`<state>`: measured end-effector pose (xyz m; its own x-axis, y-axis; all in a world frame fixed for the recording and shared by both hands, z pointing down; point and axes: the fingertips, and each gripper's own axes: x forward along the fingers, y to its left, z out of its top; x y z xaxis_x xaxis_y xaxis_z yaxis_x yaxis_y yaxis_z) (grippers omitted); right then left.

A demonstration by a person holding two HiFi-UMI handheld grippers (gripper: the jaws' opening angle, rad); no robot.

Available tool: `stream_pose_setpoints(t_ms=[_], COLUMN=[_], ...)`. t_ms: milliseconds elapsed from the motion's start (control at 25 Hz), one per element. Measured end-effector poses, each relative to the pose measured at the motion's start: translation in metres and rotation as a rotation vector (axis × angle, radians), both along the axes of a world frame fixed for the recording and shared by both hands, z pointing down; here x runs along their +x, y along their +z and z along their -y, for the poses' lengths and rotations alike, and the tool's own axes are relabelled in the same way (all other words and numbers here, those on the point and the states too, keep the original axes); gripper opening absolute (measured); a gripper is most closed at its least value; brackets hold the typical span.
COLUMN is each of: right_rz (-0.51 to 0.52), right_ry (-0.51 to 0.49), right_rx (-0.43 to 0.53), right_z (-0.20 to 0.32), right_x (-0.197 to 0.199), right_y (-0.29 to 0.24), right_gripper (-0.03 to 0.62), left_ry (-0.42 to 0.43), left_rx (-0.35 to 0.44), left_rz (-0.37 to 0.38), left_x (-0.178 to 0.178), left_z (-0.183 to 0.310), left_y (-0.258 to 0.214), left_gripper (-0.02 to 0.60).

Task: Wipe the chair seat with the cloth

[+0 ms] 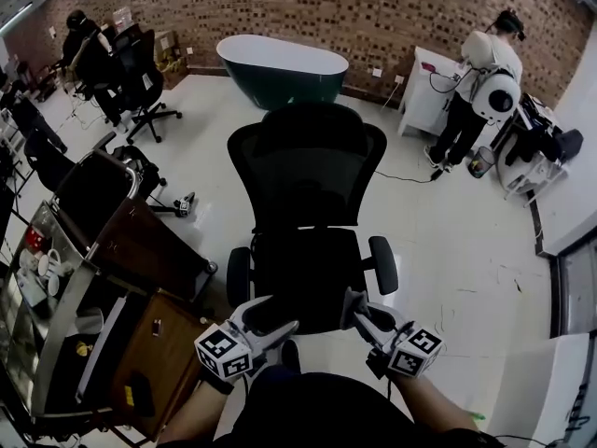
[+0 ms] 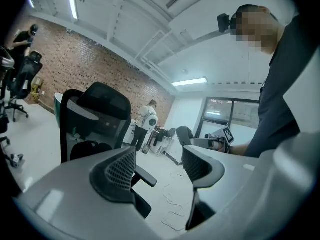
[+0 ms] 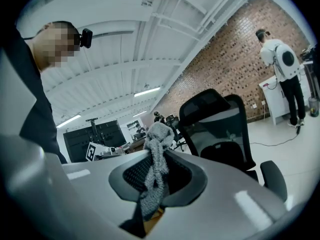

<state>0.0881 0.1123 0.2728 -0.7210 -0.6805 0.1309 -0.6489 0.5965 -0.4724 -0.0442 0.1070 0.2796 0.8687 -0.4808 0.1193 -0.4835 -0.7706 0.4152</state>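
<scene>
The head view does not let the cloth be made out. The right gripper view does: a grey cloth (image 3: 158, 143) sits pinched between the closed jaws of the right gripper (image 3: 156, 179), a tuft poking past the tips. The left gripper (image 2: 160, 170) stands wide, nothing between its jaws. Both hover at the front edge of the black chair seat (image 1: 312, 271), whose front rim is cut off by them and the holder's dark torso. Beyond the backrest (image 1: 308, 161) a dark green tub (image 1: 280, 71) stands against the brick wall, and a person (image 1: 478, 82) stands at a white cabinet. A desk (image 1: 140, 353) lies just left of the chair.
</scene>
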Motion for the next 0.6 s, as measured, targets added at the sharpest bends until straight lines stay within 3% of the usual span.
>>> stream_pose_setpoints(t_ms=[320,600], right_rz=[0.013,0.018], right_ry=[0.031,-0.014], right_rx=[-0.001,-0.033], right_z=[0.066,0.100], right_x=[-0.024,-0.031], right_y=[-0.002,0.009], right_gripper=[0.051,0.051], left_ry=[0.046,0.007], left_rx=[-0.010,-0.030], left_rz=[-0.002,0.004], left_x=[-0.021,-0.021], left_z=[0.058,0.086], left_y=[0.006,0.009], left_gripper=[0.319,0.319])
